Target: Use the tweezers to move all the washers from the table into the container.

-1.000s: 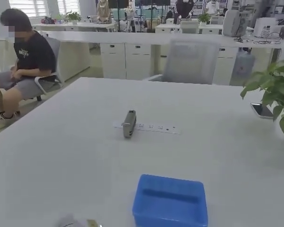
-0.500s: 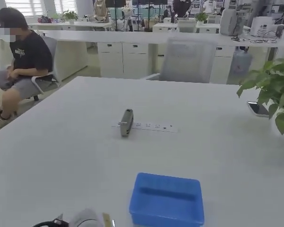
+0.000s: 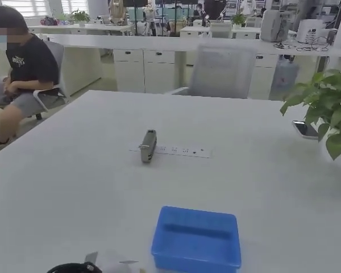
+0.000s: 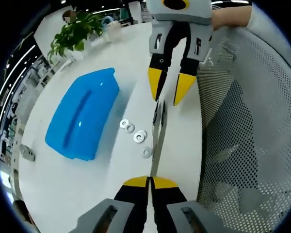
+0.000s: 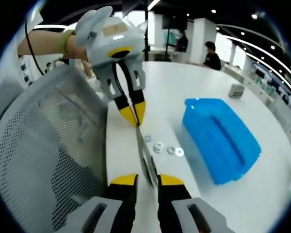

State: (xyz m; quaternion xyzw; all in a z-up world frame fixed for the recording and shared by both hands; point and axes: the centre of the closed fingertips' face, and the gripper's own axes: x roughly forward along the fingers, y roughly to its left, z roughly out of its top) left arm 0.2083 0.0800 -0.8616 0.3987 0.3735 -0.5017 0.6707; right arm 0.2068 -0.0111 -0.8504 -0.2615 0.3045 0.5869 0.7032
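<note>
Several small metal washers (image 4: pixel 135 133) lie in a short row on the white table, next to an open blue container (image 4: pixel 82 119). My left gripper (image 4: pixel 149 182) is shut on one end of the thin metal tweezers (image 4: pixel 157 131). Opposite it, my right gripper (image 4: pixel 169 90) has its jaws parted around the tweezers' other end. In the right gripper view the tweezers (image 5: pixel 144 155) run between the parted jaws of my right gripper (image 5: pixel 147 180) up to the left gripper (image 5: pixel 134 112), with the washers (image 5: pixel 164 147) and container (image 5: pixel 220 138) beside. The container (image 3: pixel 196 239) sits near the table's front.
A white power strip (image 3: pixel 179 151) with a grey plug (image 3: pixel 148 145) lies mid-table. A potted plant (image 3: pixel 324 111) and a phone (image 3: pixel 304 129) stand at the right. A mesh chair (image 4: pixel 242 121) is close behind the grippers. A person (image 3: pixel 17 62) sits far left.
The head camera has drifted, shifting the whole scene slightly. A dark and pale part has come into the bottom left edge. The container, power strip and plug have not moved.
</note>
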